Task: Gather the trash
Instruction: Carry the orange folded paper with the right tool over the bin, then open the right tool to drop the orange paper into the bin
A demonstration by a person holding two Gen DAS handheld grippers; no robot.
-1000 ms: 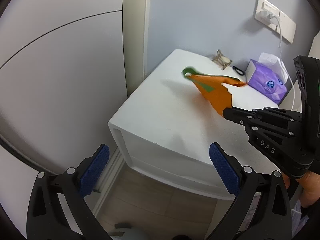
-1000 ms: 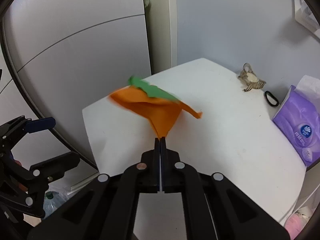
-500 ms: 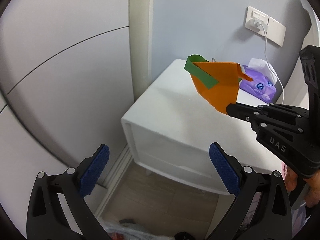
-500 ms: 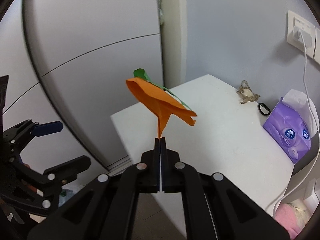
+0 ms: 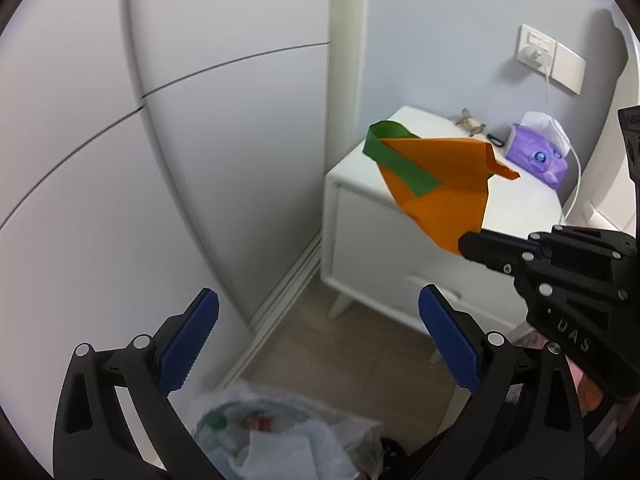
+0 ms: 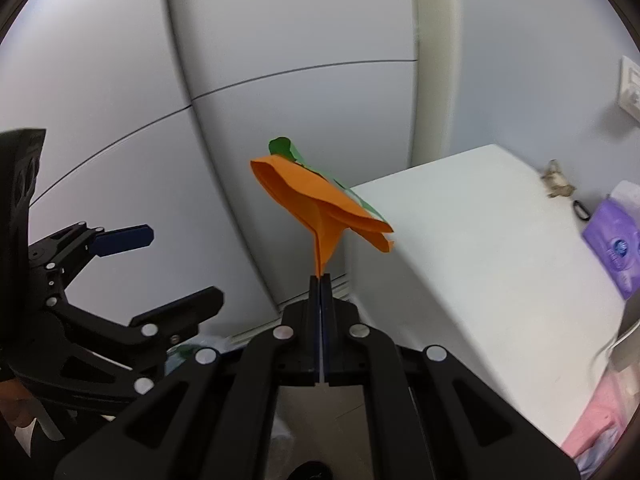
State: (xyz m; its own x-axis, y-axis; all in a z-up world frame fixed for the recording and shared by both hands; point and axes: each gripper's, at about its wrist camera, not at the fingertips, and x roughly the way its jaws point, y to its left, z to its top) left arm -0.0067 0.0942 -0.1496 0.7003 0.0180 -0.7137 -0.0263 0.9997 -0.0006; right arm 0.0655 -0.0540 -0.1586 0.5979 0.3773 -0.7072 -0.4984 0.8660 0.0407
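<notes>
White cabinet doors are curving along the left, leaving open floor [image 5: 360,352] between them and the nightstand's surface [image 5: 516,200]. The right gripper [image 6: 320,280] is holding its jaws clamped on the orange and green paper scrap [image 6: 320,204], which is hanging in the air off the surface's near corner. The left gripper [image 5: 316,340] is hovering with jaws spread wide above a blurry trash bag [image 5: 288,436], cut off at the frame's bottom.

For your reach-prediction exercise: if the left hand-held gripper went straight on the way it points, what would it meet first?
Probably the white wardrobe near its base, left of the nightstand. The left hand-held gripper is open and holds nothing; depth is unclear through the fisheye.
</notes>
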